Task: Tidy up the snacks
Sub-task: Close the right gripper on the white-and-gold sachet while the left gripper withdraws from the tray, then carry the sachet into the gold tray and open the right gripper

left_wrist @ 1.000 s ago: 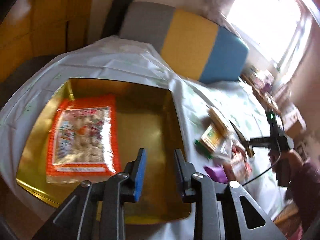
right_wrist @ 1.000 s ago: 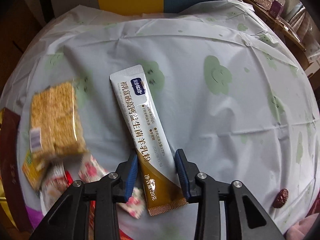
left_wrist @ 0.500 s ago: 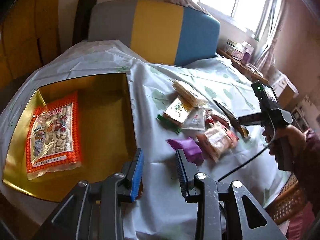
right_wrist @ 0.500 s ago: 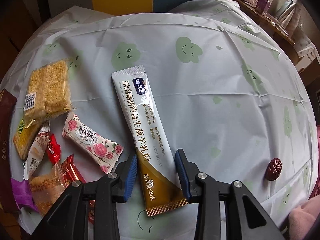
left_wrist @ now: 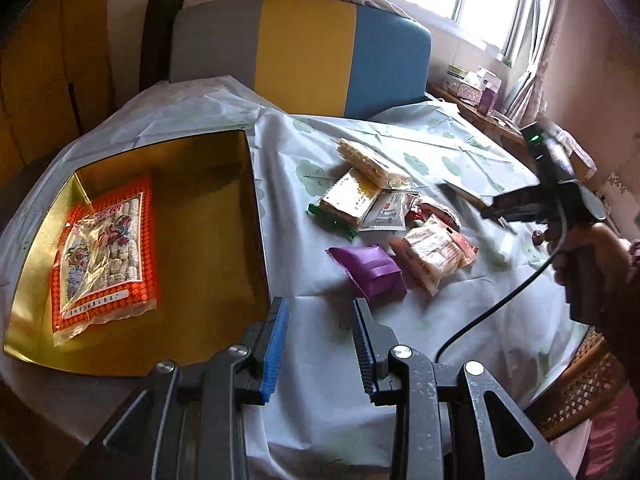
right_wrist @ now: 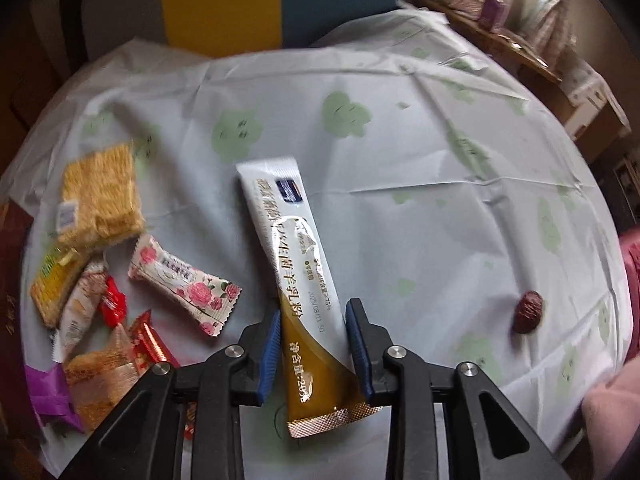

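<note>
- Table (left_wrist: 328,160): you work over a pale cloth printed with green smiling clouds. The loose snacks lie in a cluster about its middle; a single red date (right_wrist: 528,311) sits alone, well apart toward the right edge.
- Gold tray (left_wrist: 224,248): it rests at the table's left edge. One orange packet (left_wrist: 104,252) already lies flat along the tray's left side; the right part of its floor is bare.
- Long sachet (right_wrist: 296,264): white at the far end, gold-brown at the near end, it juts out past the snack cluster toward the table's middle.
- Right gripper (right_wrist: 312,336): your jaws straddle the sachet's gold end and have just been closing on it. The pads look to meet its edges, so you are judged to be grasping it.
- Left gripper (left_wrist: 320,336): released and empty, it hovers over bare cloth between the tray's right wall and the purple packet (left_wrist: 370,270).
- Step in hand: securing the sachet. Next, you likely carry it leftward over the cluster and lay it flat in the tray's bare part.
</note>
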Demonstrator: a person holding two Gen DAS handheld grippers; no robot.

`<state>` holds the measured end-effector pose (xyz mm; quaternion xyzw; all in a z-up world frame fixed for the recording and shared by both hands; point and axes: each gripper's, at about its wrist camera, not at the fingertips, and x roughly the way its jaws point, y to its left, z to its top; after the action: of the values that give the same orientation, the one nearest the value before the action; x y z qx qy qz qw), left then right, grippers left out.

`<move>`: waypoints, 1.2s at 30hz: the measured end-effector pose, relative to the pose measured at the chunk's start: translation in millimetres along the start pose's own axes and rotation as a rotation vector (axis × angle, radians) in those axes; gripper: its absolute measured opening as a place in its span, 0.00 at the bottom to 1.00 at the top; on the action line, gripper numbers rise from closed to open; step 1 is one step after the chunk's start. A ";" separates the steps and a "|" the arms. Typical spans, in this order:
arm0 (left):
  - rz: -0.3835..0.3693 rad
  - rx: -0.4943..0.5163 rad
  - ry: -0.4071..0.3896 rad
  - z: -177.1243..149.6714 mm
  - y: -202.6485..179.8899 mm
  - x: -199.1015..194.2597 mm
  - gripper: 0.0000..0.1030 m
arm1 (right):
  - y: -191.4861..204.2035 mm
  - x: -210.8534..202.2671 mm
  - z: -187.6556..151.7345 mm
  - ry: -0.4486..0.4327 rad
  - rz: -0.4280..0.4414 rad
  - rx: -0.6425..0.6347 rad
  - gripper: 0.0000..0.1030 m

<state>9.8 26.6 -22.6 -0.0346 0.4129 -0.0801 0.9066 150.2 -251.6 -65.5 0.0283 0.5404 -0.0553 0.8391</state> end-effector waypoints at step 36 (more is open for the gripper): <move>-0.033 -0.028 -0.075 -14.4 13.1 -15.2 0.35 | 140.0 -112.3 -40.3 -0.054 0.559 -0.142 0.21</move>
<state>-9.4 42.2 -22.5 -0.0569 0.3792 -0.0880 0.9193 85.1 -101.3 18.3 0.1159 0.4919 0.2151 0.8357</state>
